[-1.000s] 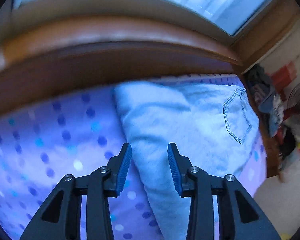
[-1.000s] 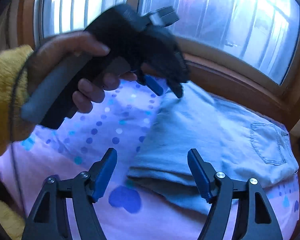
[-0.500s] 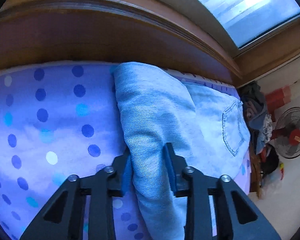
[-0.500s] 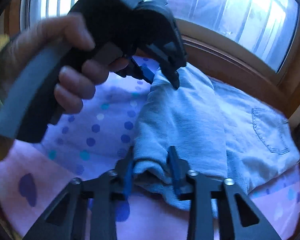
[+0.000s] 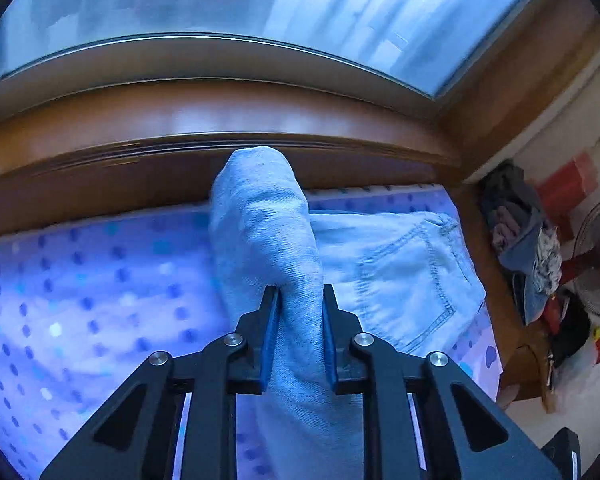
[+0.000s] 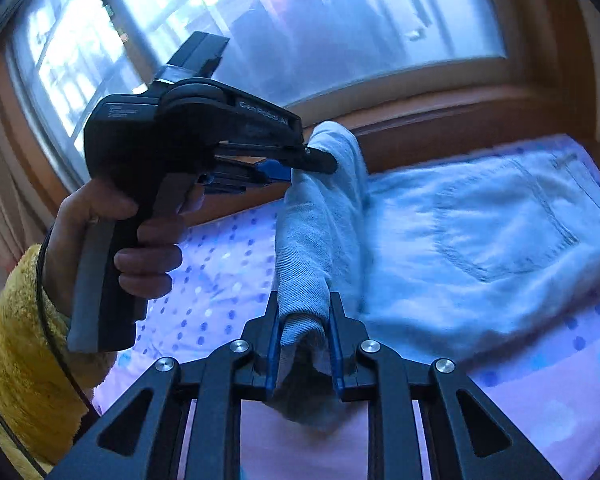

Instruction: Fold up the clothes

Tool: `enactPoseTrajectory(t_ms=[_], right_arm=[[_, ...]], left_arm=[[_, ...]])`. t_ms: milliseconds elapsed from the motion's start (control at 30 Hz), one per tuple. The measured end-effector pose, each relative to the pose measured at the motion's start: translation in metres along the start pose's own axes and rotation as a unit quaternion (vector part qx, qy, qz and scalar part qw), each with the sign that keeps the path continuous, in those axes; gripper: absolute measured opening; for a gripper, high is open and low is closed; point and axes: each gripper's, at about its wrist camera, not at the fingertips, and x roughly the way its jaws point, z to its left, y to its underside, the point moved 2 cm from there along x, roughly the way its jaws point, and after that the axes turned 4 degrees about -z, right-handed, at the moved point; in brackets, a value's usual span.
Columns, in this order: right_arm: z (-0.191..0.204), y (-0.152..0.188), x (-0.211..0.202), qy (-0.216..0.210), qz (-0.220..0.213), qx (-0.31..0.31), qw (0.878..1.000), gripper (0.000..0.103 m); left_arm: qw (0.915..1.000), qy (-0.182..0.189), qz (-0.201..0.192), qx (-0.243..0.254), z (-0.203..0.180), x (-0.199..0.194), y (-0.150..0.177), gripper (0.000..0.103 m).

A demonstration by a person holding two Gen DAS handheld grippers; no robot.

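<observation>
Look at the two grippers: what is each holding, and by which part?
Both hold the light blue jeans, along the raised folded edge: the left gripper at the far end, the right gripper at the near end. Both jaws are closing on the denim.

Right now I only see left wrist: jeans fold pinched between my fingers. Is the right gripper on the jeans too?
Observer: Yes. The right gripper has the near end of the jeans fold between its pads, jaws closing on it.
Operator: Same fold as mine?
Observer: Yes. One raised ridge of denim runs from it up to the left gripper, whose jaws are also closing on the fabric.
Operator: Anything beside the left tool?
Observer: Only the hand holding its handle, with a yellow fluffy sleeve at the wrist.
</observation>
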Motion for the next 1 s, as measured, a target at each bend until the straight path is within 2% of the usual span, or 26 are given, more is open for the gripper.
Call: enactPoseTrajectory(t_ms=[167,300,333,400,500,600,733,867,933,1000], right_arm=[[-0.054,0.001,-0.004,0.005,0.021,0.053,0.998,0.022],[-0.095,0.01,0.006,0.033,0.062,0.085,0.994,0.034],[-0.103,0.013,0.008,0.036,0.072,0.091,0.993,0.039],[-0.111,0.017,0.001,0.022,0.08,0.099,0.992,0.039],[-0.101,0.01,-0.019,0.027,0.069,0.066,0.995,0.04],[-0.072,-0.002,-0.028,0.006,0.048,0.016,0.999,0.043],[-0.04,-0.009,-0.006,-0.016,0.04,-0.045,0.998,0.045],[-0.034,0.019,0.021,0.031,0.09,-0.092,0.991,0.046],[-0.032,0.032,0.013,0.035,0.083,-0.111,0.99,0.046],[-0.029,0.044,0.007,0.045,0.101,-0.123,0.986,0.047]], left_arm=[[0.9993,-0.018,0.026,0.019,-0.043,0.045,0.002,0.025],[0.9964,-0.052,0.058,0.033,-0.065,0.087,0.01,0.03],[0.9957,-0.058,0.061,0.038,-0.071,0.091,0.012,0.03],[0.995,-0.062,0.057,0.053,-0.081,0.085,0.015,0.03],[0.9932,-0.07,0.038,0.085,-0.092,0.061,0.012,0.03],[0.9918,-0.079,0.028,0.096,-0.091,0.047,0.002,0.033],[0.9935,-0.057,0.054,0.083,-0.073,0.075,-0.013,0.033],[0.9935,-0.049,0.079,0.066,-0.057,0.11,-0.013,0.033],[0.9945,-0.045,0.079,0.053,-0.052,0.115,-0.014,0.033],[0.9949,-0.04,0.077,0.051,-0.05,0.118,-0.019,0.033]])
